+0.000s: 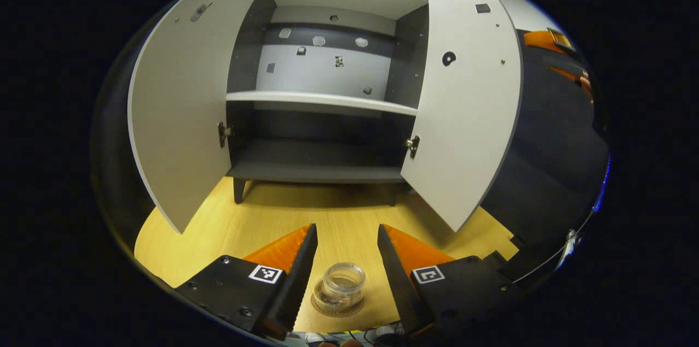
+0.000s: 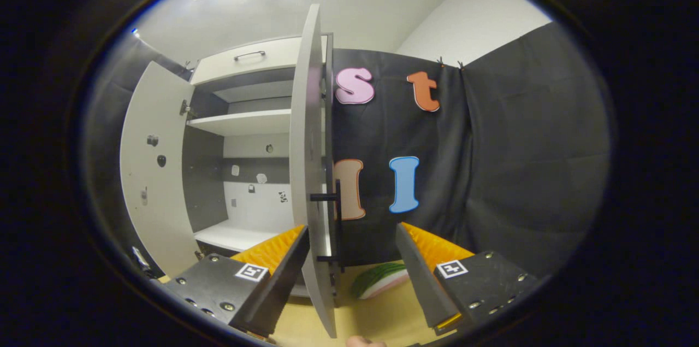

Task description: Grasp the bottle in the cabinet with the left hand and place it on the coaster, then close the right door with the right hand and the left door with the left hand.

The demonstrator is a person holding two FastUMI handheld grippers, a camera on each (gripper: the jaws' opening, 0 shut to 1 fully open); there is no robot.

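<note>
Your left gripper (image 1: pixel 347 270) hangs with its fingers spread wide, and the bottle (image 1: pixel 342 283) stands between them on the coaster (image 1: pixel 334 308), touching neither finger. Ahead on the wooden table (image 1: pixel 338 216), the cabinet (image 1: pixel 327 101) has its left door (image 1: pixel 180 112) and right door (image 1: pixel 469 95) both swung open.

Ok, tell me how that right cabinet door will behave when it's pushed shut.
The right door looks like a rigid flat panel, so it should swing without flexing. Hinges probably keep its arc steady. Its bar handle might catch the right hand-held gripper.
</note>
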